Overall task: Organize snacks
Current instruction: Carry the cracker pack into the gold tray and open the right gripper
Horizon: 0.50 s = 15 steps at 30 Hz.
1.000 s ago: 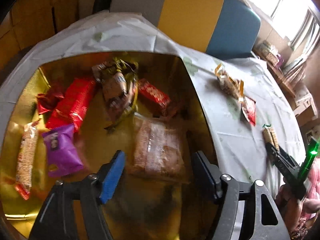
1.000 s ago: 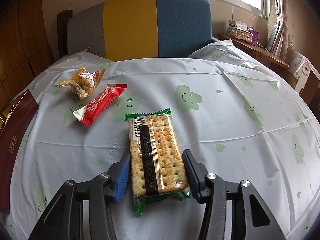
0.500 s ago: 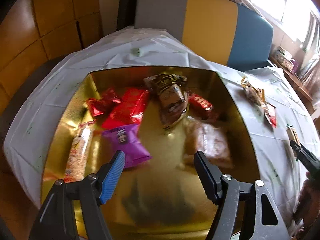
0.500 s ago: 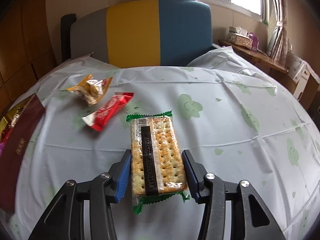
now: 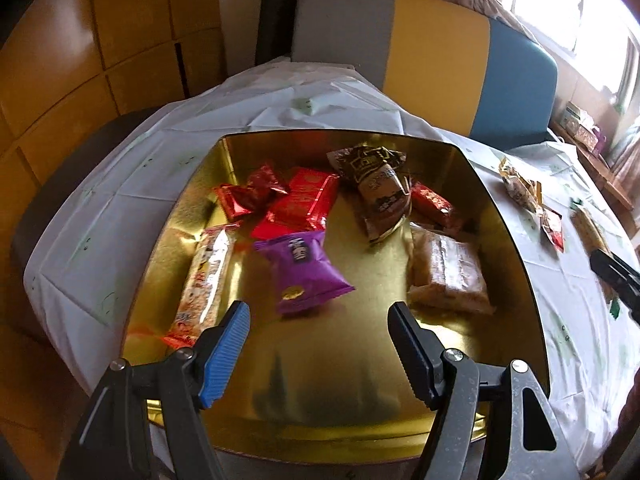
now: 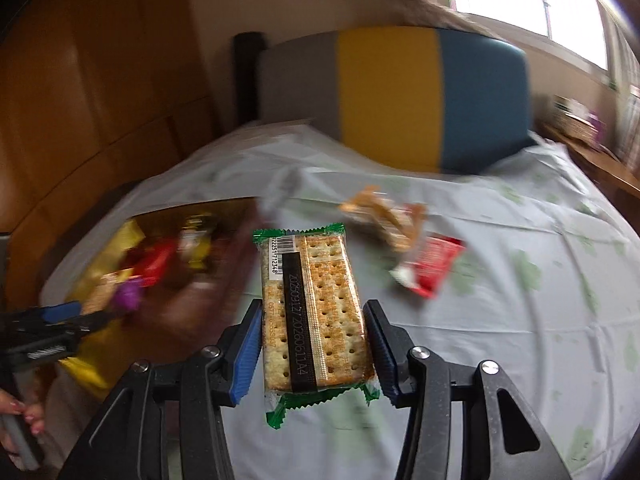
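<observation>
My right gripper [image 6: 314, 346] is shut on a green-edged cracker pack [image 6: 314, 312] and holds it above the tablecloth, to the right of the gold tray [image 6: 120, 240]. My left gripper [image 5: 320, 348] is open and empty above the near part of the gold tray [image 5: 360, 380]. In the tray lie a purple packet [image 5: 304, 268], red packets [image 5: 300, 204], a brown packet [image 5: 376, 188], a clear biscuit pack [image 5: 452, 276] and a long rice-cracker bar [image 5: 204, 280]. On the cloth lie an orange-gold packet [image 6: 384, 216] and a red packet [image 6: 432, 268].
The round table has a white cloth with green smiley prints [image 6: 520, 320]. A grey, yellow and blue seat back [image 5: 432, 52] stands behind it. Wooden panels [image 5: 80, 60] are at the left. A side shelf [image 5: 588, 148] stands by the window at the right.
My right gripper has lifted the cracker pack off the cloth and swung left toward the tray. My left gripper has pulled back from the tray, still open.
</observation>
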{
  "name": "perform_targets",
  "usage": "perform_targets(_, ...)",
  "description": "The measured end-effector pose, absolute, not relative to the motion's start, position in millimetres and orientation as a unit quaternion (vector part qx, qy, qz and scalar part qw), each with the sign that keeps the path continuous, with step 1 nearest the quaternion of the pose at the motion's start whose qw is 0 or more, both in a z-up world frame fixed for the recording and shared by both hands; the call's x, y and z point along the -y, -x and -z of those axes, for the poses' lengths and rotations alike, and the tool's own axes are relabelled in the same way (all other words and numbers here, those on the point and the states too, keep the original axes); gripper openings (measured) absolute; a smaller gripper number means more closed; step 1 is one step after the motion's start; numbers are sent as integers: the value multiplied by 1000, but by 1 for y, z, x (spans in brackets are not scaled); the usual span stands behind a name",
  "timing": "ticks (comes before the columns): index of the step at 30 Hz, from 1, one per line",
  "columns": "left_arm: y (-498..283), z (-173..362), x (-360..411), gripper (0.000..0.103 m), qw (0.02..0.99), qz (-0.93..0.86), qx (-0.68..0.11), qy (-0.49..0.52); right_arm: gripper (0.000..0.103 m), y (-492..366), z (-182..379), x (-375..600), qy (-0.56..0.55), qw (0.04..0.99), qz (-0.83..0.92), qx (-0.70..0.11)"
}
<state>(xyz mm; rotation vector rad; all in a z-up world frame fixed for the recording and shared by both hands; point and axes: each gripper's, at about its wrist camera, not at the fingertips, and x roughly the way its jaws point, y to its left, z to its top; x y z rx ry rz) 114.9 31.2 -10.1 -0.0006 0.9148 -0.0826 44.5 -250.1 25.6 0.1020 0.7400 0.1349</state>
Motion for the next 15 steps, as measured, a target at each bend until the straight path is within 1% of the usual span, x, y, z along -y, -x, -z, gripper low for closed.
perform_targets(6, -110, 12, -40, 72, 897, 29, -442, -6, 50, -59, -25, 190, -43, 912, -132, -386)
perform_targets(11, -109, 14, -47, 72, 897, 17, -442, -7, 50, -71, -20, 144, -14, 899, -166, -405)
perform_targets(15, -108, 14, -53, 72, 897, 11, -441, -3, 50, -75, -16, 126, -7, 891, -179, -418)
